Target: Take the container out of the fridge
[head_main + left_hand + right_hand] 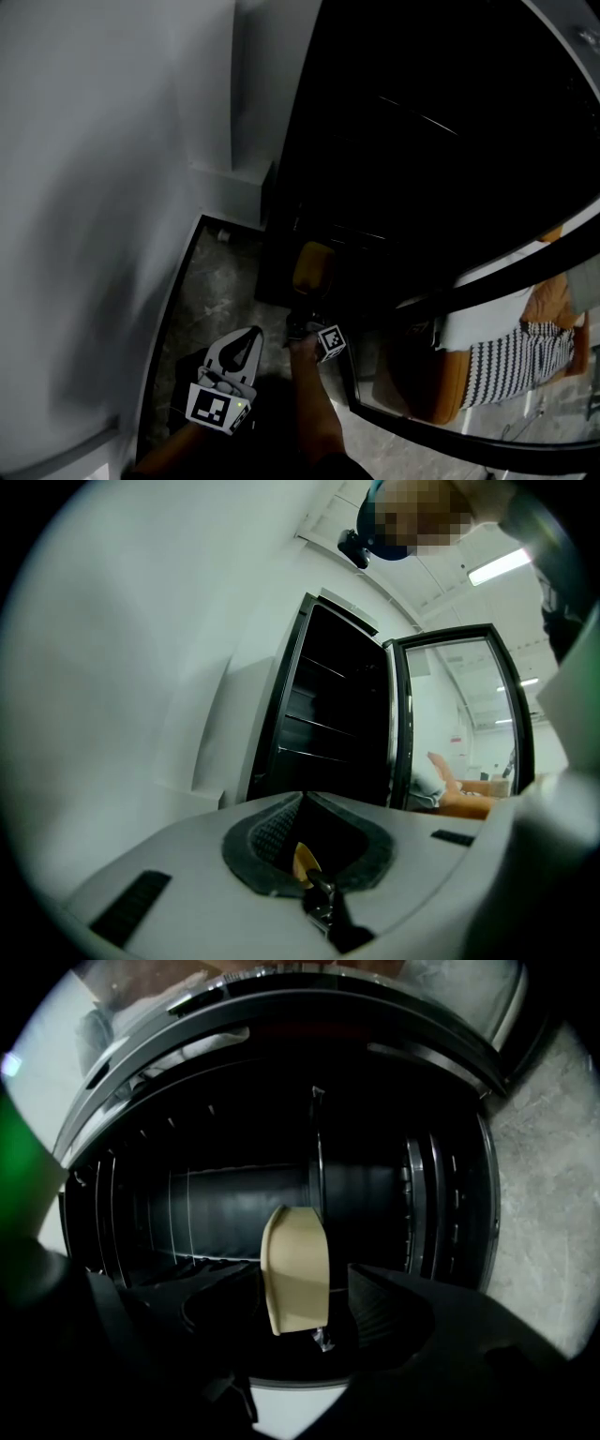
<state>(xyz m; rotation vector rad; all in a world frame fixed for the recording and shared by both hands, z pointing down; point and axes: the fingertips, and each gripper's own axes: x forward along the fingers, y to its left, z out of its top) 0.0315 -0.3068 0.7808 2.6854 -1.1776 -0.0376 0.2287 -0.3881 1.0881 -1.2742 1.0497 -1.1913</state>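
A tan container (295, 1265) stands low inside the dark open fridge (412, 141); in the head view the container (312, 267) is a dull orange shape on a low shelf. My right gripper (298, 1277) is open, level and rolled on its side. Its dark jaws reach either side of the container, with a gap showing at the right-hand pad (375, 1302). In the head view the right gripper (302, 325) sits just below the container, its marker cube (330, 340) behind it. My white left gripper (255, 332) hangs outside the fridge at the lower left. The left gripper (302, 797) is shut and empty.
The fridge's glass door (487, 309) stands open to the right, and an orange sofa with a striped cushion (511, 361) shows in it. A white wall (94, 187) runs along the left. Grey stone floor (216, 291) lies below. Wire shelves (328, 728) cross the interior.
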